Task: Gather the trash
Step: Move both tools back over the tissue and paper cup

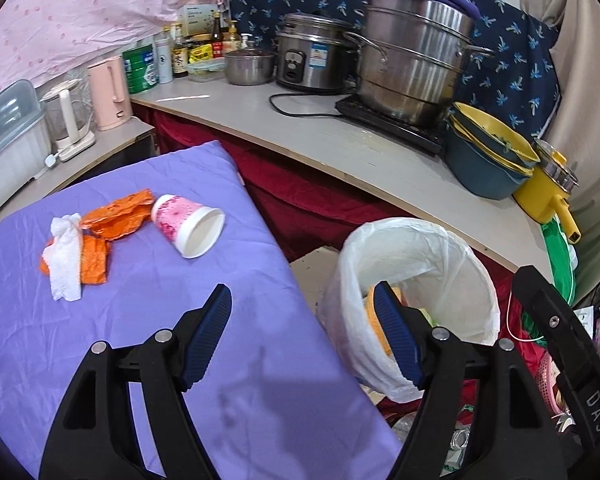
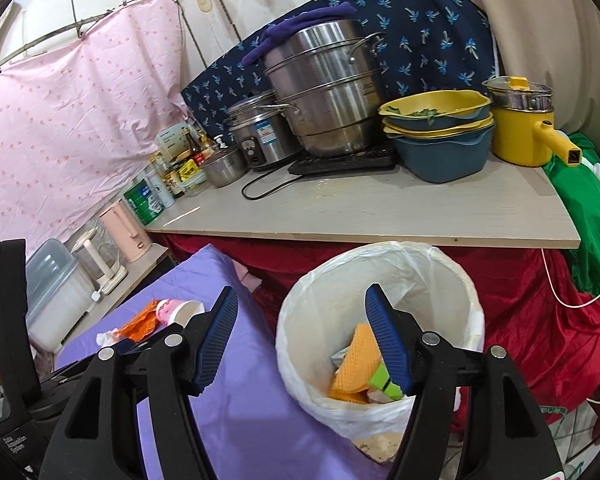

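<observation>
A pink-patterned paper cup [image 1: 188, 226] lies on its side on the purple cloth [image 1: 160, 320], next to an orange wrapper [image 1: 116, 220] and a white crumpled tissue [image 1: 65, 258]. The bin with a white liner [image 1: 420, 256] stands right of the cloth; in the right wrist view the bin [image 2: 320, 312] holds an orange piece [image 2: 356, 364] and a green item [image 2: 384, 380]. My left gripper [image 1: 304, 300] is open and empty over the cloth's right edge. My right gripper [image 2: 298, 304] is open and empty above the bin's left rim. The cup [image 2: 176, 310] shows far left there.
A counter [image 1: 340, 148] behind carries a steel steamer pot [image 1: 412, 56], rice cooker [image 1: 312, 56], stacked yellow and blue bowls [image 1: 488, 156], a yellow pot [image 1: 548, 192], bottles and a cord. A pink kettle [image 1: 110, 92] and blender stand at the left. Red cloth hangs below the counter.
</observation>
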Demonstrator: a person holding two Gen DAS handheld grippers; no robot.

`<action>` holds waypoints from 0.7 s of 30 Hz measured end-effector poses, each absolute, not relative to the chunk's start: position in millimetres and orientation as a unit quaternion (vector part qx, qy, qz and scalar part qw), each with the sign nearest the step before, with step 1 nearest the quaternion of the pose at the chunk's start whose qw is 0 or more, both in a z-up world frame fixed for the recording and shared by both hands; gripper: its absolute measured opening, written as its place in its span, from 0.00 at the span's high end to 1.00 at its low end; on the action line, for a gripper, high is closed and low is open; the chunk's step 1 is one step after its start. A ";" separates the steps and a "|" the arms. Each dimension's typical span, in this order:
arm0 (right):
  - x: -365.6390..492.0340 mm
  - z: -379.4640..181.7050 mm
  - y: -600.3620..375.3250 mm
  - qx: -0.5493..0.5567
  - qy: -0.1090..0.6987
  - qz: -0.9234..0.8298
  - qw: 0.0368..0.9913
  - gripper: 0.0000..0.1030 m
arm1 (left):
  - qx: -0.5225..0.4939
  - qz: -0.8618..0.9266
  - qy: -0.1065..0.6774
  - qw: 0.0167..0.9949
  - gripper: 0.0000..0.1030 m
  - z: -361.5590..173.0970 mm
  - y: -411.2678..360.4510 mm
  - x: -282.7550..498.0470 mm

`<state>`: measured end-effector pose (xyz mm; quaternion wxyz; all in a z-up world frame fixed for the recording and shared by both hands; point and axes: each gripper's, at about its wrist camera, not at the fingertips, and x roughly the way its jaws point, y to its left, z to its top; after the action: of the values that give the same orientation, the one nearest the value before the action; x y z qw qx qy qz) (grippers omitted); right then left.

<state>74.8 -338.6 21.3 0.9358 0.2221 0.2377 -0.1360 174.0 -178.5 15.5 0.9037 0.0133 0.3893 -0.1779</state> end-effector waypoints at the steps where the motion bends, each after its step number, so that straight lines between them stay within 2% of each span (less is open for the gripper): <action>1: 76.2 21.9 -334.9 0.220 0.239 -0.133 0.936 0.38 | 0.011 -0.174 0.388 0.905 0.32 16.4 -172.8 174.6; 21: 126.2 25.4 -224.1 0.174 0.271 -0.045 0.946 0.37 | -0.053 -0.066 0.394 0.915 0.32 9.7 -24.1 198.7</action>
<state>126.2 -224.1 25.4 0.9458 0.1738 0.2707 -0.0448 198.7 -24.1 9.7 0.9154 -0.0528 0.3937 -0.0659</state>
